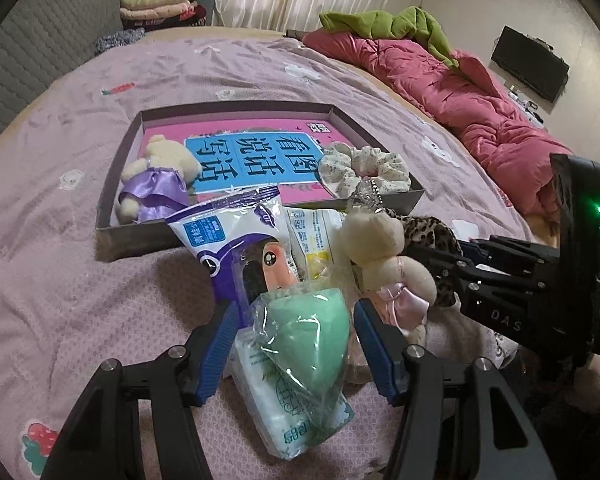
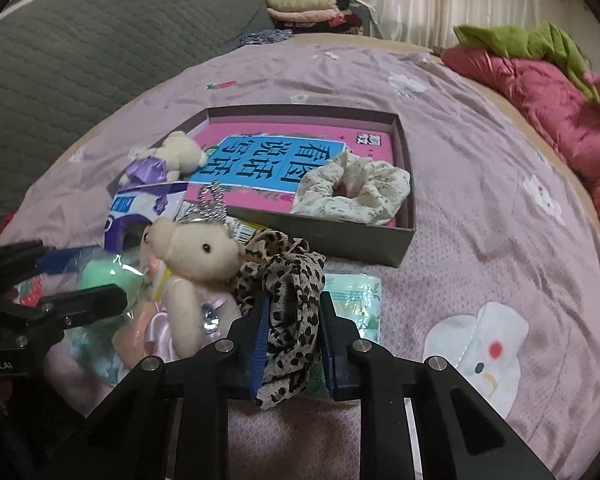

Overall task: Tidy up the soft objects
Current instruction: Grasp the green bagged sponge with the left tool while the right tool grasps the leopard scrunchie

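Box on bed — bear, scrunchie inside; second scrunchie before box, perhaps touching.

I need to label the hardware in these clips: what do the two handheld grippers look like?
Both are matte black linkage frames with silver round bolts and ribbed blue finger pads. The left gripper and right gripper look alike. Seen from the left wrist view, the right one bears white lettering "DAS" and a green light. No hands or sleeves show.

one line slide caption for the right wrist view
Right gripper clamps a leopard-print fabric scrunchie before a shallow grey box.
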